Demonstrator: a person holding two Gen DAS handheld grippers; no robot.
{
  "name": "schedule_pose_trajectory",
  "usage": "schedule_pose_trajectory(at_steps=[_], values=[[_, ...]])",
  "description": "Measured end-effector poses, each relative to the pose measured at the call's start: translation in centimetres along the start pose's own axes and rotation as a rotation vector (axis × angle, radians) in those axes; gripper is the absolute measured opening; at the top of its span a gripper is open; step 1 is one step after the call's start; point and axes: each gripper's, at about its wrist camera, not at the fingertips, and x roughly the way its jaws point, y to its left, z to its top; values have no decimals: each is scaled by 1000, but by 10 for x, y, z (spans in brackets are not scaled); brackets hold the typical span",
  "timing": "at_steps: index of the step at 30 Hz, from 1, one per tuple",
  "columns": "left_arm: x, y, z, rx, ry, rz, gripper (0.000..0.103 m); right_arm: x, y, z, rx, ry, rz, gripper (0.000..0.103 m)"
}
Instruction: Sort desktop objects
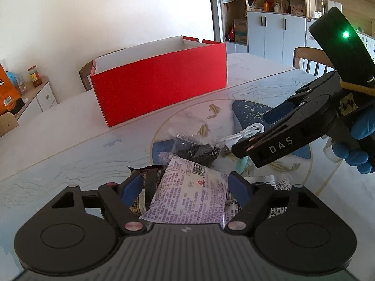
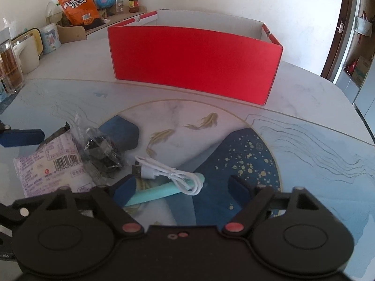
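A white snack packet (image 1: pixel 187 194) printed in purple, barcode up, lies at the bottom centre of the left wrist view, between the blue pads of the left gripper (image 1: pixel 186 188). The jaws stand spread on either side of it; whether the pads press on the packet cannot be told. It overlaps a dark wrapper (image 1: pixel 146 187) to its left, and a clear bag of black bits (image 1: pixel 199 148) lies just above it.

In the right wrist view, a coiled white cable (image 2: pixel 171 174) with a USB plug lies across a mint-green stick (image 2: pixel 154 193) at lower centre. The right gripper (image 2: pixel 185 188) hangs over them with its jaws spread; its left pad sits just beside the stick, and nothing is pinched. A dark blue block (image 2: pixel 121 132) rests beyond the clear bag at centre left.

An open red box (image 2: pixel 194 65) with a white inside stands farther back on the painted table (image 2: pixel 304 140), well apart from the clutter. A blue-gloved hand (image 1: pixel 361 145) holds the right gripper at the right edge of the left wrist view. An orange snack bag (image 2: pixel 78 5) stands on a sideboard at upper left.
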Motion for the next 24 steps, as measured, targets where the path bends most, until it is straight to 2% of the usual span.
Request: schedule_pose_trajectory(at_steps=[2,4,10,13,22,24], values=[[1,-1,0,1,3,-1,74,1,0,1,6,5,14,68],[1,-2,0,7,2,4,73,2,-1,1,10,12,17,62],[2,-5,0,22,8,3,60,2,-5,-2,38,27,11,56],[2,-6,0,24,9,4,59,0,-5,-1,30,21,11,47],[2,-7,1,17,11,-1,55,0,-6,6,43,15,35,42],[3,-7,1,13,12,-4,54,1,-6,7,47,13,44,38]])
